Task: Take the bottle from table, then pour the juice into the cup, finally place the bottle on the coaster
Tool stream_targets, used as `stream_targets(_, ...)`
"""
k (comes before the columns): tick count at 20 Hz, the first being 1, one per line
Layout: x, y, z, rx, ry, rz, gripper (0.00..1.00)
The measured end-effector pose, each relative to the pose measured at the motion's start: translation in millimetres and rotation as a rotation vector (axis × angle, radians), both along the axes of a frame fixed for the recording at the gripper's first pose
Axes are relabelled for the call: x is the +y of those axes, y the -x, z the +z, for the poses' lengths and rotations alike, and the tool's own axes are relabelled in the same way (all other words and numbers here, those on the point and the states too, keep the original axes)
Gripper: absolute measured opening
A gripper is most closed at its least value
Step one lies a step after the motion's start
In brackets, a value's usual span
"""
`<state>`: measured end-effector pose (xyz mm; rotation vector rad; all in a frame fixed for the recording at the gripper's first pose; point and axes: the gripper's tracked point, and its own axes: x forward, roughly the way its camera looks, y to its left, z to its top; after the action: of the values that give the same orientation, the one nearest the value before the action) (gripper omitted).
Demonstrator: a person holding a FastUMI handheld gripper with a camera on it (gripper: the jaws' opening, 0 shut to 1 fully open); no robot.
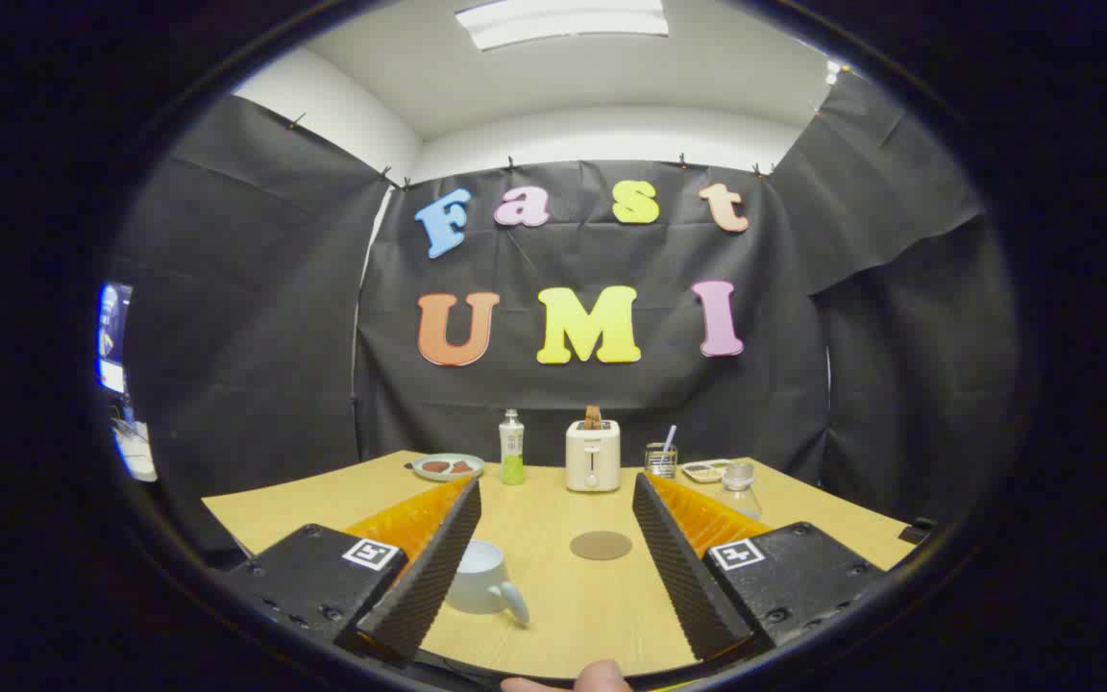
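A clear bottle (pixel 511 447) with green juice in its lower part and a white cap stands upright at the far side of the wooden table (pixel 553 596), well beyond my fingers. A white cup (pixel 479 577) with a handle sits close by, partly behind my left finger (pixel 429 567). A round brown coaster (pixel 601 545) lies flat between the fingers, a little ahead of the cup. My gripper (pixel 555 495) is open with nothing between its fingers.
A cream toaster (pixel 592 456) with bread in it stands right of the bottle. A plate (pixel 448 467) with brown food lies left of the bottle. A glass with a straw (pixel 661 459), a small tray (pixel 706 471) and a clear flask (pixel 738 485) sit at the far right.
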<state>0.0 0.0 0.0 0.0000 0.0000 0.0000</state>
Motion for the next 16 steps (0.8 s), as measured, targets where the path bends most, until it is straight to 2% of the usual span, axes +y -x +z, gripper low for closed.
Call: stream_targets(16, 1.0, 5.8, 4.6, 0.003, 0.004, -0.009, 1.00)
